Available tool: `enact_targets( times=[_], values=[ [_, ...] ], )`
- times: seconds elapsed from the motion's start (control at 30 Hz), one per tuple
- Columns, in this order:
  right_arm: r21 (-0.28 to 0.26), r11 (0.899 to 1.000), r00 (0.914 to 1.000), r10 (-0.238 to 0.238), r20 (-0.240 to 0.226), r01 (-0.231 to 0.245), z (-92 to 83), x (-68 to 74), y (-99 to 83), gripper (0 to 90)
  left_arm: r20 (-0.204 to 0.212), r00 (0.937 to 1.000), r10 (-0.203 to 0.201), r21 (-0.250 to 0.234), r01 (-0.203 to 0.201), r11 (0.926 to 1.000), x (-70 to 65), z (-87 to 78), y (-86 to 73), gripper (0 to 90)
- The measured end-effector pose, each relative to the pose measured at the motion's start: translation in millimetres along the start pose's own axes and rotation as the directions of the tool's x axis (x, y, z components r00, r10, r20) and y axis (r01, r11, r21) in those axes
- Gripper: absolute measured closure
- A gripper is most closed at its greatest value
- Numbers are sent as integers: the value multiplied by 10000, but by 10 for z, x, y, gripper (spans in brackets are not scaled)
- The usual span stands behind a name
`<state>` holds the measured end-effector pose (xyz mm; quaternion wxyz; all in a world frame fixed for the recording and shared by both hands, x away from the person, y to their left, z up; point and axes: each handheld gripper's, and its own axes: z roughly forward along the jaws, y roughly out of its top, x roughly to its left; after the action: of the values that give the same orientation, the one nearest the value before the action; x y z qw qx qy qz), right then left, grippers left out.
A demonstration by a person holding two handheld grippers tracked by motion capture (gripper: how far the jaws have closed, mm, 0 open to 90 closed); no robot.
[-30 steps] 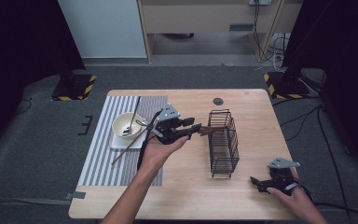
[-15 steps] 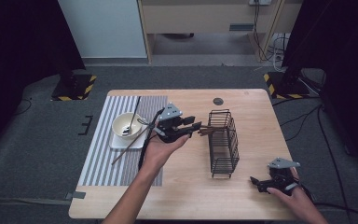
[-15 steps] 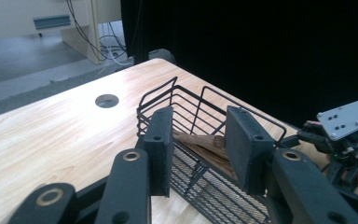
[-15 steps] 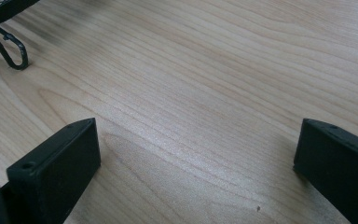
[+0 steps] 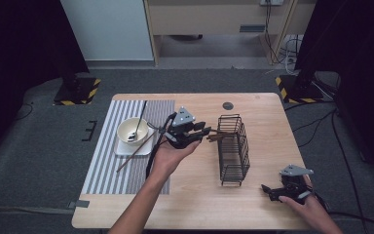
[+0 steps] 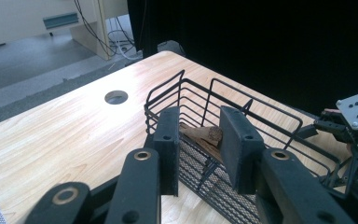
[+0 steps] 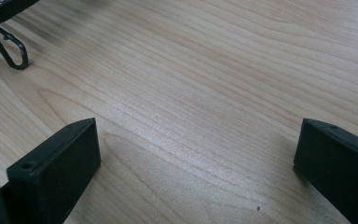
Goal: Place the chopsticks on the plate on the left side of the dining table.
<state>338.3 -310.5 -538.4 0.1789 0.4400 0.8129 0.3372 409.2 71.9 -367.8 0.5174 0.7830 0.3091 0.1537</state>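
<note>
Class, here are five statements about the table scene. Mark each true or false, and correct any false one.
1. The wire basket stands on the striped mat. False: it stands on bare wood; the striped mat lies farther left.
2. The bowl sits on a white plate. True.
3. The right gripper holds a spoon. False: its jaws are open and empty.
4. A brown wooden piece lies beyond the left gripper. True.
5. The tabletop has a round hole. True.

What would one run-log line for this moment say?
left gripper: jaws just been closing, brown wooden stick between them, over wire basket | right gripper: open, low over table | bowl: on mat
</note>
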Motion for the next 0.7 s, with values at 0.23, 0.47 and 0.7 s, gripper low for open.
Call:
enact_targets(
  times=[0.23, 0.47, 0.7],
  values=[
    [-2, 10000, 10000, -2, -2, 2, 0, 0, 0, 2, -117, 9997, -212, 98, 213, 9997, 33, 58, 8, 684],
    [-1, 10000, 10000, -3, -10, 3, 0, -1, 0, 2, -90, 9983, -577, 309, 580, 9978, 32, 110, 2, 677],
    [3, 10000, 10000, 5, -13, -5, 0, 0, 0, 2, -185, 9977, -656, 465, 664, 9967, 20, 161, 12, 676]
  ],
)
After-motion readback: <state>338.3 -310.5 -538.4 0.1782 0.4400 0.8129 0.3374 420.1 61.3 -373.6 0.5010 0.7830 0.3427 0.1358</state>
